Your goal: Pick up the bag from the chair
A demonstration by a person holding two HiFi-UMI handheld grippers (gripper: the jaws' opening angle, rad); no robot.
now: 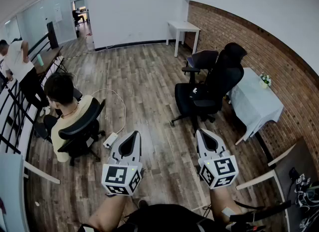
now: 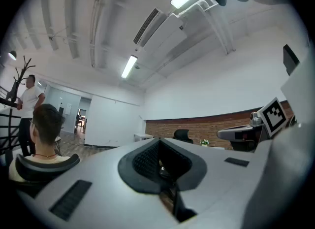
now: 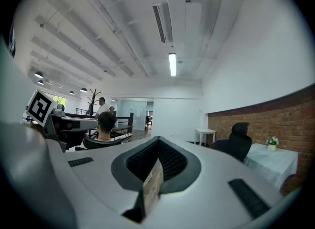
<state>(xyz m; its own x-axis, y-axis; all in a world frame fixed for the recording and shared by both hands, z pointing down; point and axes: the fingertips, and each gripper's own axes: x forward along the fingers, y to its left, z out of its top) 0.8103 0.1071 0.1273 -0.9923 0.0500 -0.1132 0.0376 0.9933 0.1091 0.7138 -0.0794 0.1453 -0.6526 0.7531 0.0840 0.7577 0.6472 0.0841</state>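
Observation:
A black office chair point(image 1: 212, 89) stands on the wood floor ahead and to the right, beside a cloth-covered table. On its seat lies a dark bag point(image 1: 192, 95) with a small white tag, hard to tell apart from the black seat. My left gripper point(image 1: 134, 133) and right gripper point(image 1: 201, 131) are held low in front of me, side by side, well short of the chair. Both are shut with nothing between the jaws. The chair point(image 3: 240, 142) also shows far off to the right in the right gripper view, and small in the distance as the chair point(image 2: 183, 135) in the left gripper view.
A person in a yellow shirt point(image 1: 67, 116) sits on a black chair at the left, near a white power strip point(image 1: 110, 139) with its cable on the floor. Behind the target stands a second black chair point(image 1: 202, 59). Also in view are a pale-clothed table point(image 1: 255, 104), a white table point(image 1: 183, 27) and a standing person point(image 1: 20, 66) by the railing.

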